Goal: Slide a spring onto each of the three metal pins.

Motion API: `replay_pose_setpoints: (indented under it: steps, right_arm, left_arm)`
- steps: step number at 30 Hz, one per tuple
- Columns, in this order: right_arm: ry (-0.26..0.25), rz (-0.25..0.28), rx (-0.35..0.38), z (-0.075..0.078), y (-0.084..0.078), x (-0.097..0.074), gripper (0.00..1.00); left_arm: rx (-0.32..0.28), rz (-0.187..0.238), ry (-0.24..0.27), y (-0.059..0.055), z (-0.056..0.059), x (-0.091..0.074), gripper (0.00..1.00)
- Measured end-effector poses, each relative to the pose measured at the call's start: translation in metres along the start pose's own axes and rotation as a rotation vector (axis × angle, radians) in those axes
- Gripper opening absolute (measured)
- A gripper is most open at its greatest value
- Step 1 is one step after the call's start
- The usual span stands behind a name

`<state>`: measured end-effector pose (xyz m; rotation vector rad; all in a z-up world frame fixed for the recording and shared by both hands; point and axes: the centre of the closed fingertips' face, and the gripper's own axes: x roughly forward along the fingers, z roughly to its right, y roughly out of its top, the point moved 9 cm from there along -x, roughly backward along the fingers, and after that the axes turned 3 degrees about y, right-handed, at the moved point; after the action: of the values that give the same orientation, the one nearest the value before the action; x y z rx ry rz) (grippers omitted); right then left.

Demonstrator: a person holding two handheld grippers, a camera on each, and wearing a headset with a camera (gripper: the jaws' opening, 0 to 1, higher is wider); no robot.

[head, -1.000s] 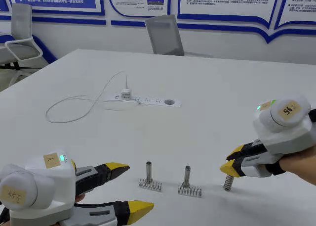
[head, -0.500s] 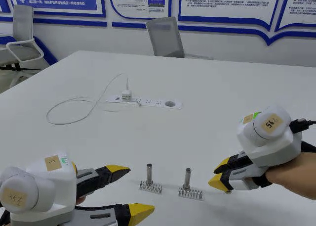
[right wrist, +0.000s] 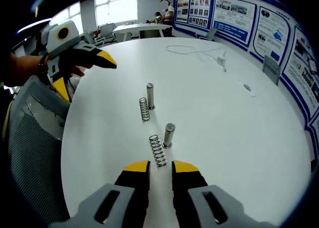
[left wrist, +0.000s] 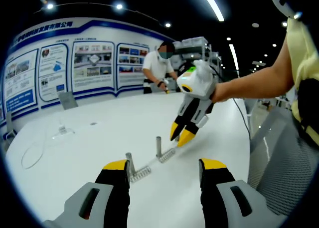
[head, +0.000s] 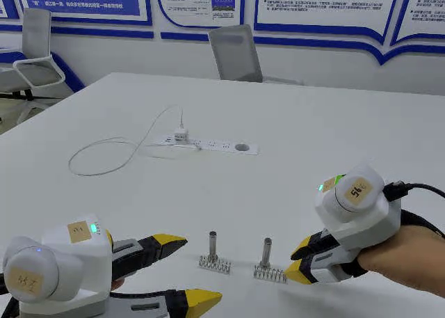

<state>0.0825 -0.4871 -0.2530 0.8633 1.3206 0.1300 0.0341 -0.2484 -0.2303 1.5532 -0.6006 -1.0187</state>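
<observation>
Head view: on a white table (head: pixel 292 172) stand a left pin (head: pixel 213 243) and a right pin (head: pixel 267 250), each upright with a spring lying at its base (left spring (head: pixel 214 264), right spring (head: pixel 270 273)). Right gripper (head: pixel 296 262), jaws barely apart and empty, sits low just beside the right spring. Left gripper (head: pixel 197 269) gapes wide, empty.

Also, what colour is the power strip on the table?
White power strip, best in the head view.

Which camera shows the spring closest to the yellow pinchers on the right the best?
The right gripper view: the spring lies just ahead of the right gripper, with its coils plain to see. The head view shows it small beside its pin. The left gripper view shows it small and blurry.
</observation>
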Motion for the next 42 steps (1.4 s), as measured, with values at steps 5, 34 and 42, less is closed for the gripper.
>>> replay_pose_setpoints:
  steps: [5, 34, 42]
  right_arm:
    - [0.004, -0.019, 0.002, 0.001, -0.003, 0.007, 0.18]
    - [0.042, -0.067, -0.012, 0.003, -0.008, 0.027, 0.14]
    - [0.048, -0.064, -0.002, 0.003, -0.007, 0.027, 0.13]
  left_arm:
    - [-0.002, 0.001, 0.001, -0.001, 0.0, 0.0, 0.57]
    - [-0.016, -0.008, 0.009, -0.004, -0.002, 0.001, 0.56]
    - [-0.016, -0.009, 0.009, -0.004, -0.002, 0.002, 0.56]
